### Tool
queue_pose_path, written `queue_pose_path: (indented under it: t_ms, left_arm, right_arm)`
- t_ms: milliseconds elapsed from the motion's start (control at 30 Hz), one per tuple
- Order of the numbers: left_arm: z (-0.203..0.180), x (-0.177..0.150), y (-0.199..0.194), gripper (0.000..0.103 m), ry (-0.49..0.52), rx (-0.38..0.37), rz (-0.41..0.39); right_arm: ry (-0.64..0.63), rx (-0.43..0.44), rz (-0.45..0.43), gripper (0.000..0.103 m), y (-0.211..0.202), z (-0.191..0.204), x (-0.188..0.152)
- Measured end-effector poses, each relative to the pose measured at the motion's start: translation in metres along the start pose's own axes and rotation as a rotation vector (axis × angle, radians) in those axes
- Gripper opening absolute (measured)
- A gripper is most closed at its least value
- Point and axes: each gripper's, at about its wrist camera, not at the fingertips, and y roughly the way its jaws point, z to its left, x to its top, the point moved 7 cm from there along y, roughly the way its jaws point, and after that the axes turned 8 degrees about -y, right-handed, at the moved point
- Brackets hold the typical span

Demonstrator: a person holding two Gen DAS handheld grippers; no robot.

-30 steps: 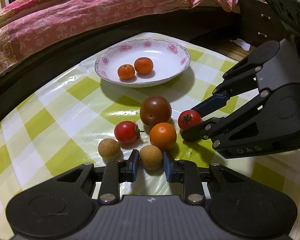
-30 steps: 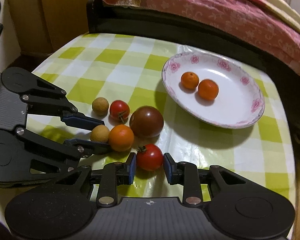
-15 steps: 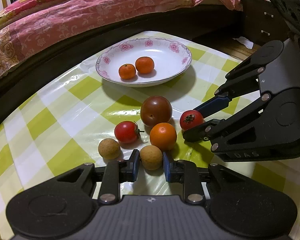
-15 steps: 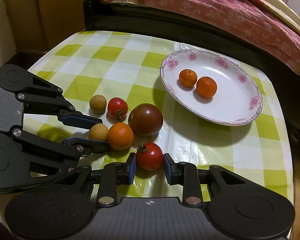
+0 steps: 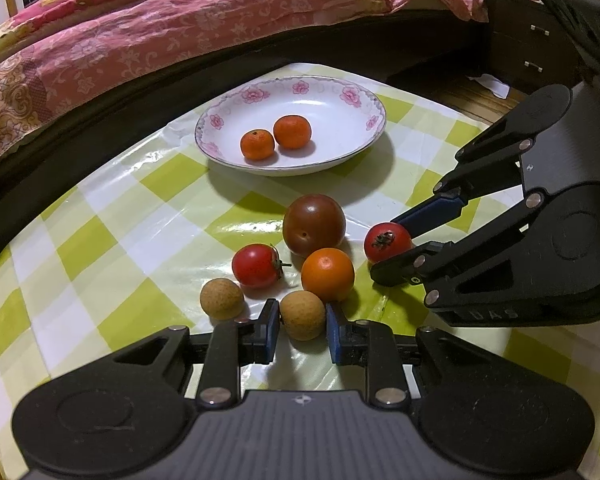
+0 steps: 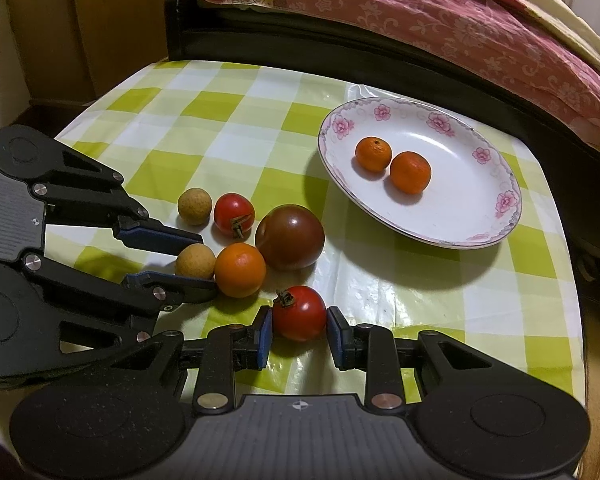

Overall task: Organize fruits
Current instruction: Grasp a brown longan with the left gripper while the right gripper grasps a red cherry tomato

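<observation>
Blue pads of the left gripper (image 5: 302, 322) now press both sides of a tan longan (image 5: 302, 315); a second ago a sliver of gap showed beside the fruit, and that gap is gone. The right gripper (image 6: 299, 328) has likewise finished closing, its pads tight on a red cherry tomato (image 6: 299, 313) whose stem points up and away from the jaws. Neither hand has shifted; only the jaws have drawn in, so both fruits sit clamped but not yet lifted off the green checked tablecloth (image 5: 112, 248).

Just ahead of the left jaws lie the small orange (image 5: 327, 273) and, beyond it, the big dark tomato (image 5: 314, 225); to their left sit a second longan (image 5: 221, 298) and a second red tomato (image 5: 257, 265). The orange touches or nearly touches the held longan, so it may roll when that fruit comes up.

Well ahead of both pairs of jaws stands the flowered plate (image 5: 364, 104), holding two mandarins (image 5: 276, 138) side by side. With both grips set, the likely next step is lifting and carrying each fruit toward the plate.
</observation>
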Motion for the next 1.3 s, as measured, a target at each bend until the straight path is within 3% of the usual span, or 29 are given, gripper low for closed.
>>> queue_pose_path:
  t_ms: [1300]
  left_arm:
    - [-0.002, 0.005, -0.01, 0.033, -0.012, 0.016, -0.03]
  right_arm:
    - [-0.008, -0.016, -0.02, 0.025, -0.01, 0.002, 0.007]
